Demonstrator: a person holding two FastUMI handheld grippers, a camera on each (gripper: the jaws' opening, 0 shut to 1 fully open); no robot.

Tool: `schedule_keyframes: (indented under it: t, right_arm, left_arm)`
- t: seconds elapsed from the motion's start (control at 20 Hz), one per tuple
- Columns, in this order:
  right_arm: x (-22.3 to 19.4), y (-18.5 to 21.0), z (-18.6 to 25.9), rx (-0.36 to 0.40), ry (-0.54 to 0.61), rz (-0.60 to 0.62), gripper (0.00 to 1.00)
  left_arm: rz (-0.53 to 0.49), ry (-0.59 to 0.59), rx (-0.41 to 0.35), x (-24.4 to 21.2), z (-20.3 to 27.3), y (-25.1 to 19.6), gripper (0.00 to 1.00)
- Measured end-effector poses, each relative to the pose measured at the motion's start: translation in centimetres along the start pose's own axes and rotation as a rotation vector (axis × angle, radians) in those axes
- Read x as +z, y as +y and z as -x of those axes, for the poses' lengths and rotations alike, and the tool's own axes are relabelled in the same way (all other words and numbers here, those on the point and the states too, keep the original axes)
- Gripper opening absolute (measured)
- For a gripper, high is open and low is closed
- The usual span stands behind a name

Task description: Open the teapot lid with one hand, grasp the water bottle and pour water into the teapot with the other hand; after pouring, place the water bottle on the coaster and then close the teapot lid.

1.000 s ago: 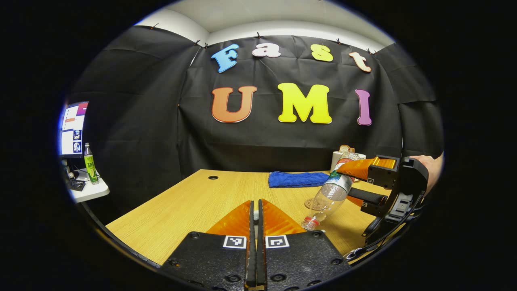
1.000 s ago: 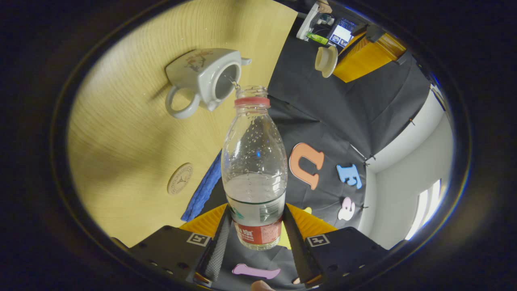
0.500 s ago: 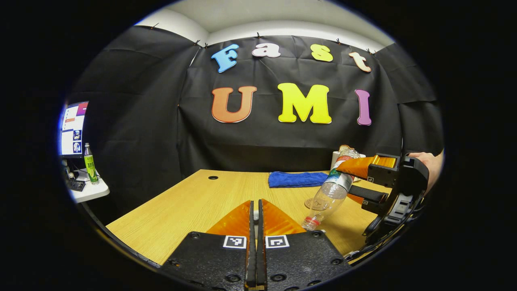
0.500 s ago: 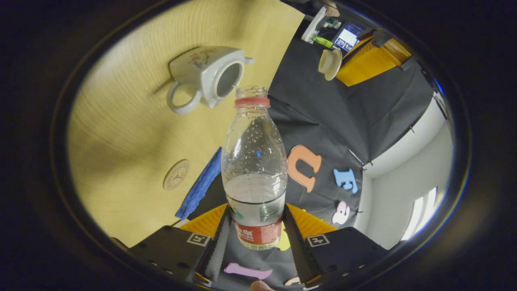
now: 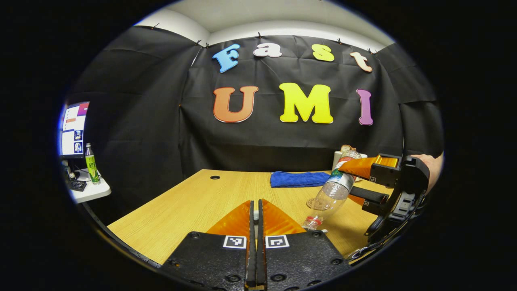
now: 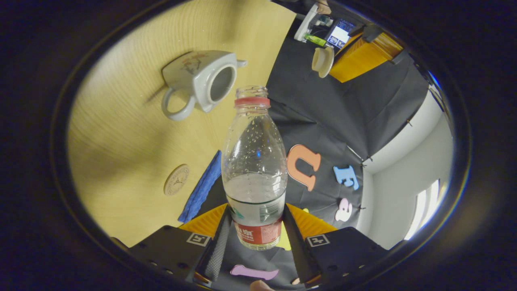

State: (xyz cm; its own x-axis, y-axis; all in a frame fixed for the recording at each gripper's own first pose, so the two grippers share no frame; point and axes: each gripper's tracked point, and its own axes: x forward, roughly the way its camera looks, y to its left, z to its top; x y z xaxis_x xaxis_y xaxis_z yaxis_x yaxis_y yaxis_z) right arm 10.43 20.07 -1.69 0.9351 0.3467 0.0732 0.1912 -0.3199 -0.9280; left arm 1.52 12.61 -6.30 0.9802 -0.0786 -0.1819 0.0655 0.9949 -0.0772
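**Bottle tipped mouth-down over the open pot, coaster waiting beside it**

Black cloth walls close the booth around a wooden table (image 5: pixel 190 202). Going left to right in the left gripper view: the left gripper (image 5: pixel 253 212) sits low and near, its fingers pressed together on a small pale knob, which I judge to be the teapot lid (image 6: pixel 321 61) seen held aloft in the right gripper view. Right of it the water bottle (image 5: pixel 332 194) slants steeply, neck down and toward the near left, base up and toward the right. The right gripper (image 5: pixel 352 182) pinches it around the labelled lower body, a hand (image 5: pixel 430 167) behind.

In the right gripper view the bottle's long axis runs straight away from the fingers, its uncapped mouth just beside the open teapot (image 6: pixel 200 81) but apparently off its opening; no stream is visible. Water remains low in the bottle. The coaster (image 6: pixel 177 179) lies on the table nearer the right hand, next to the blue cloth (image 6: pixel 200 190), so the set-down falls to that hand: I judge the bottle must swing upright first, then travel back toward the coaster
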Motion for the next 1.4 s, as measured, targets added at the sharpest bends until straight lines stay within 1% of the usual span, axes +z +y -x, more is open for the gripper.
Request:
schedule_keyframes:
  t: [0.05,0.2,0.25,0.3,0.35,0.45,0.5,0.55,0.6,0.65,0.75,0.85,0.95,1.05,1.15,1.2,1.4]
  right_arm:
    - [-0.1,0.5,0.1,0.014,0.004,-0.042,0.72]
    - [-0.1,2.8,0.3,0.097,0.027,-0.212,0.7]
    - [-0.2,3.2,0.5,0.12,0.033,-0.279,0.72]
    - [-0.2,3.6,0.8,0.138,0.043,-0.348,0.71]
    - [-0.3,3.7,1.0,0.15,0.06,-0.427,0.73]
    - [0.3,4.2,1.8,0.199,0.076,-0.602,0.73]
    - [0.7,4.6,2.1,0.229,0.079,-0.697,0.71]
    - [1.2,4.8,2.4,0.258,0.082,-0.79,0.73]
    - [1.3,4.9,2.6,0.281,0.091,-0.885,0.71]
    - [1.3,4.8,2.7,0.3,0.104,-0.982,0.73]
    - [0.9,4.3,2.6,0.325,0.126,-1.19,0.73]
    - [0.3,3.2,1.9,0.333,0.134,-1.4,0.73]
    - [-0.7,2.0,1.2,0.298,0.142,-1.568,0.71]
    - [-2.2,1.2,0.4,0.256,0.149,-1.701,0.71]
    - [-3.8,1.0,-0.8,0.231,0.158,-1.807,0.72]
    - [-4.3,1.4,-1.6,0.23,0.158,-1.845,0.71]
    - [-4.2,3.5,-4.6,0.272,0.143,-1.958,0.72]
  left_arm:
    - [-0.001,-0.003,0.003,0.1,0.1,0.1,0.03]
    - [0.006,-0.016,0.007,0.6,0.3,0.0,0.03]
    - [0.004,-0.021,0.007,0.9,0.4,-0.1,0.03]
    - [0.001,-0.025,0.009,1.0,0.4,-0.1,0.03]
    - [-0.003,-0.027,0.009,1.1,0.4,-0.1,0.03]
    - [-0.003,-0.035,0.009,1.4,0.7,-0.1,0.03]
    - [0.0,-0.036,0.009,1.4,0.8,-0.2,0.03]
    - [0.002,-0.036,0.009,1.4,0.7,-0.3,0.03]
    - [0.003,-0.037,0.01,1.5,0.7,-0.4,0.03]
    - [0.003,-0.037,0.01,1.5,0.6,-0.6,0.03]
    - [0.0,-0.037,-0.001,1.6,0.5,-1.5,0.03]
    - [-0.019,-0.04,-0.011,1.7,0.6,-2.2,0.03]
    - [-0.027,-0.052,-0.012,2.0,0.6,-2.5,0.03]
    - [-0.022,-0.052,-0.021,1.9,0.5,-2.9,0.03]
    - [-0.023,-0.054,-0.021,2.0,0.6,-3.0,0.03]
    - [-0.022,-0.054,-0.021,2.1,0.6,-3.0,0.03]
    - [-0.027,-0.057,-0.017,2.2,0.7,-2.9,0.03]
